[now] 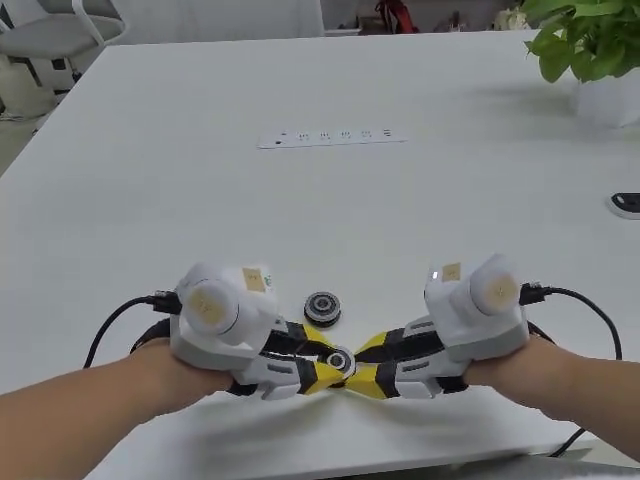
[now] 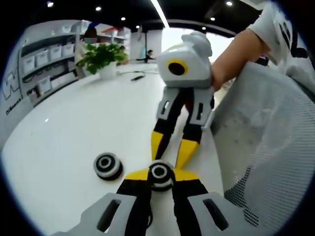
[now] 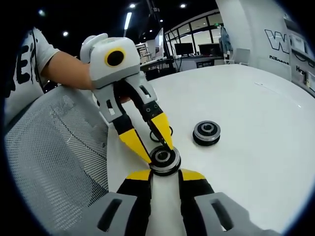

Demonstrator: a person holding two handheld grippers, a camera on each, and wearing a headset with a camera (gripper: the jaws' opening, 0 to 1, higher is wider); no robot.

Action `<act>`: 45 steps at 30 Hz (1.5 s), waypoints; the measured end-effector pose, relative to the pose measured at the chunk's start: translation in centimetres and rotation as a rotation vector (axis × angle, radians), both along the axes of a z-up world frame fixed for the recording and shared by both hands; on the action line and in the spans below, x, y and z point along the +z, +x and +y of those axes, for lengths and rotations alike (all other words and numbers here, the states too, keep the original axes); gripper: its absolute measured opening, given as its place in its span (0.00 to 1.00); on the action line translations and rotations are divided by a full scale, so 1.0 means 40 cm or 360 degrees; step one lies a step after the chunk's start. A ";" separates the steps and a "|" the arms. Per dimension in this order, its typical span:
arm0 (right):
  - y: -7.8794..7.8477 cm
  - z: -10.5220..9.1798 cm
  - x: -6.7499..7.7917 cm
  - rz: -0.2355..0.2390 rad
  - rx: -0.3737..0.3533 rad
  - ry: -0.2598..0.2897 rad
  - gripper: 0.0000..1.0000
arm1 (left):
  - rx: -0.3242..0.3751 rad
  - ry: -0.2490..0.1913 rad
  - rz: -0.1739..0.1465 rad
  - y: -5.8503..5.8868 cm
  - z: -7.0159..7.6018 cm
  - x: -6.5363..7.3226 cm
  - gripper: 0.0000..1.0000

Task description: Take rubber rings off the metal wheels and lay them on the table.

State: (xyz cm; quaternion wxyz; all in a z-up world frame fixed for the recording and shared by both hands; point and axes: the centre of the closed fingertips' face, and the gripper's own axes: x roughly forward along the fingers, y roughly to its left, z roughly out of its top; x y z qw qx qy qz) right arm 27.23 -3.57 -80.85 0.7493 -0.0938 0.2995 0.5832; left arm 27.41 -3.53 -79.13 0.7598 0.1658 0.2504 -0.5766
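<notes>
A small metal wheel with a black rubber ring (image 1: pixel 338 362) is held just above the white table's (image 1: pixel 420 220) near edge. My left gripper (image 1: pixel 322 368) comes at it from the left and is shut on it; in the left gripper view the wheel (image 2: pixel 160 175) sits between the yellow tips. My right gripper (image 1: pixel 358 366) meets it from the right, and its tips also pinch the wheel (image 3: pixel 165 160). A second ringed wheel (image 1: pixel 322 307) lies flat on the table just behind. A thin dark loop (image 3: pixel 169 132) shows behind a left finger.
A white power strip (image 1: pixel 332 137) lies mid-table. A potted plant (image 1: pixel 590 50) stands at the far right corner, with a small dark object (image 1: pixel 627 205) at the right edge. A grey mesh chair back (image 2: pixel 266 137) is close behind the table edge.
</notes>
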 end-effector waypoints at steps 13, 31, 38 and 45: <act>-0.001 -0.002 -0.002 -0.0021 0.0007 -0.0012 0.16 | 0.0019 0.0007 -0.0048 0.005 0.000 -0.001 0.14; 0.010 -0.017 -0.008 0.0073 -0.0078 -0.0013 0.00 | 0.0040 0.0010 -0.0043 0.005 0.001 -0.003 0.13; 0.034 -0.029 0.007 0.0172 -0.0234 0.0072 0.00 | 0.0044 0.0021 -0.0050 0.004 0.000 -0.004 0.12; 0.038 -0.022 0.032 0.0223 -0.0286 0.0169 0.00 | 0.0043 0.0046 -0.0066 0.005 -0.002 -0.004 0.12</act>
